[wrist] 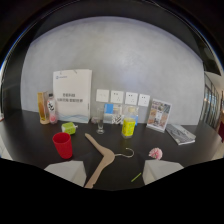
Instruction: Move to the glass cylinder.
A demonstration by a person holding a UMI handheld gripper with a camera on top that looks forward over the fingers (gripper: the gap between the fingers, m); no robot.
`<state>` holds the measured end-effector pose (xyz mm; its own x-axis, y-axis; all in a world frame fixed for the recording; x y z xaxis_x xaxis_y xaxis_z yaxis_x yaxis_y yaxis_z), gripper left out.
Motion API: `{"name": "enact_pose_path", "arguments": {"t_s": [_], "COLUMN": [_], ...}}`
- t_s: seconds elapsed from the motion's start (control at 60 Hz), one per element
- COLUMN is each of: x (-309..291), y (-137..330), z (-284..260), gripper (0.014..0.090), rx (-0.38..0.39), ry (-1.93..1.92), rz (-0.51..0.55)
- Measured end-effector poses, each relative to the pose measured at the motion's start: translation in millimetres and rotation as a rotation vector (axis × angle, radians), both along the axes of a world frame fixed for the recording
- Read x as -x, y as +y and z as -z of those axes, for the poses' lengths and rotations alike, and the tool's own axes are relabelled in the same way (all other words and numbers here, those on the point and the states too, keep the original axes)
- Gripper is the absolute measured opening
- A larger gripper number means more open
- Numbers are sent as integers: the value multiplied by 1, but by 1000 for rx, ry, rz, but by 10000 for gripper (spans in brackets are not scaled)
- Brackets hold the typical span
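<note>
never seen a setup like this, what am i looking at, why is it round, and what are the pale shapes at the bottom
This is one picture from a wide-angle camera riding on a hand-held gripper that a person carries; the lens bends the scene into a circle. The two pale shapes are its fingers, open, holding nothing. Ahead on the dark table lie a wooden hanger, a red cup, a yellow cup and a small pink thing. Beyond the hanger stands the glass cylinder, the target. A white paper bag leans at the wall.
</note>
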<state>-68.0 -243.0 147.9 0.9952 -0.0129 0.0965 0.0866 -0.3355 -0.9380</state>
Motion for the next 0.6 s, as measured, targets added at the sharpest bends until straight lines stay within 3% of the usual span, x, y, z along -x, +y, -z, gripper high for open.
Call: {"name": "enact_pose_path", "arguments": {"t_s": [0.283, 0.6], "x": [16, 39], "y": [46, 165], "z": [-30, -23], "gripper": [857, 853], "rx": [-53, -43], "ry": [-23, 4], "rz": [37, -26]}}
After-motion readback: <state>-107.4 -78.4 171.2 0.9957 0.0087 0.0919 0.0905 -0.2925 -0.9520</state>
